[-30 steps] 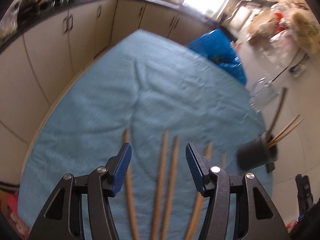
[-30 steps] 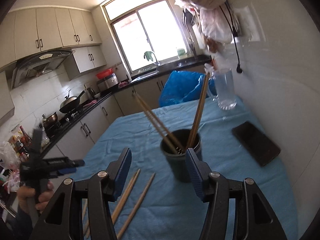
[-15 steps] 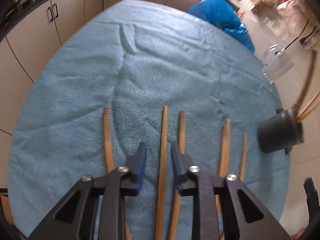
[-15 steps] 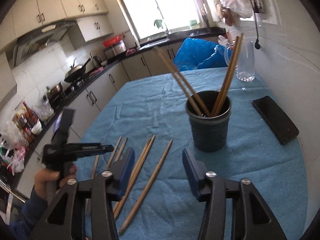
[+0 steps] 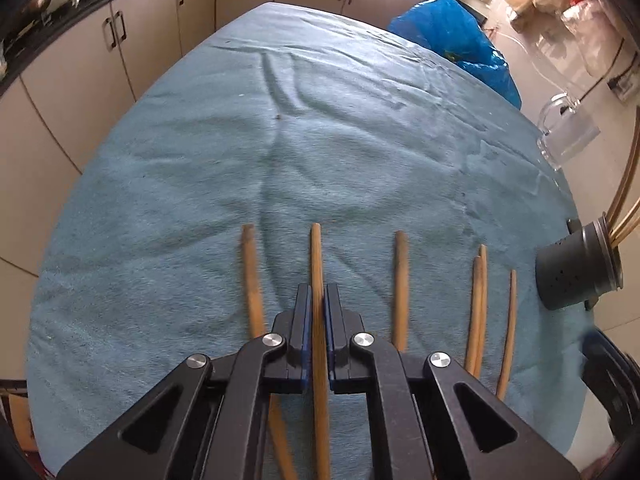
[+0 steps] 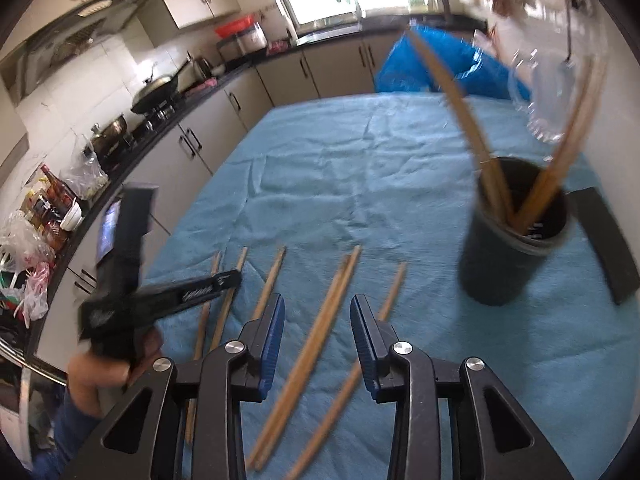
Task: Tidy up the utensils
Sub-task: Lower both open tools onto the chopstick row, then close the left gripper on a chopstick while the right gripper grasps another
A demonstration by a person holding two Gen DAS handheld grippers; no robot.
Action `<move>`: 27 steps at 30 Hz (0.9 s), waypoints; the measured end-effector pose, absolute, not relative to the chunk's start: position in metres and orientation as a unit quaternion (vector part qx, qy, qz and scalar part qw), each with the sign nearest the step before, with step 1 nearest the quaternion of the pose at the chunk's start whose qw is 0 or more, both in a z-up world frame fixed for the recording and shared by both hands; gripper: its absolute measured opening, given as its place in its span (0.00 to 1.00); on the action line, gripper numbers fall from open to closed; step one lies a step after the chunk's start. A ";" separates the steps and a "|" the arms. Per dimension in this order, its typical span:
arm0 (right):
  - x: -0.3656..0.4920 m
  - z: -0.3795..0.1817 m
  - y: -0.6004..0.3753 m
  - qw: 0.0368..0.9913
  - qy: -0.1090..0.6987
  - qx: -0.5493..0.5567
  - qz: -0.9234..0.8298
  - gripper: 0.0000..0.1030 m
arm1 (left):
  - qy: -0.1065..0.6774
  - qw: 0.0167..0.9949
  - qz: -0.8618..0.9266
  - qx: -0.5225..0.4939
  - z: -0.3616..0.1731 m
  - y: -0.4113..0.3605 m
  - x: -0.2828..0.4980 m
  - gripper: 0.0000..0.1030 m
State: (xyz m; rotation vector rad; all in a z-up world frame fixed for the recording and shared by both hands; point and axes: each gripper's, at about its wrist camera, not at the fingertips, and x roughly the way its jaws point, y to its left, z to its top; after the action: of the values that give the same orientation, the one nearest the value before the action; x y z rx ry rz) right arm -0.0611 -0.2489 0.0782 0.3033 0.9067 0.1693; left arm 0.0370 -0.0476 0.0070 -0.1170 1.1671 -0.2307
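Several wooden chopsticks lie on the blue cloth (image 5: 320, 140). My left gripper (image 5: 317, 290) points steeply down and is shut on one chopstick (image 5: 316, 256), which runs between its blue pads. In the right wrist view the left gripper (image 6: 234, 279) shows at the left, with a hand (image 6: 100, 372) holding it. My right gripper (image 6: 318, 302) hovers over a pair of chopsticks (image 6: 340, 280); its jaws are closing, and the pair lies below the gap without touching the pads. A dark holder (image 6: 508, 256) (image 5: 572, 276) stands upright with several chopsticks in it.
A glass mug (image 5: 568, 132) and a blue plastic bag (image 5: 452, 40) sit at the far right of the table. A black phone (image 6: 604, 240) lies beside the holder. Kitchen cabinets (image 5: 80, 68) run along the table's left side.
My left gripper dropped onto the cloth and closed on the middle chopstick. My right gripper swung down and left from the holder to the loose chopsticks, its jaws narrowing.
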 end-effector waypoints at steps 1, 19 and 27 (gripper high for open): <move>-0.047 0.071 -0.248 0.875 0.452 0.156 0.081 0.36 | 0.550 0.825 -0.113 -0.060 0.007 -0.045 0.037 0.06; 0.057 0.013 -0.236 0.837 0.527 0.141 0.041 0.20 | 0.547 0.823 -0.135 -0.070 0.006 -0.041 0.036 0.06; 0.037 0.010 -0.231 0.827 0.546 0.122 0.044 0.21 | 0.547 0.824 -0.131 -0.069 0.006 -0.042 0.036 0.06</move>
State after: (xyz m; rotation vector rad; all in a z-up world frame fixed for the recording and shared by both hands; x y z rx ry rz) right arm 0.0366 -0.2306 0.0100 0.2583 1.1606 0.0939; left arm 0.0356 -0.0419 0.0055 -0.1457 1.1629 -0.2778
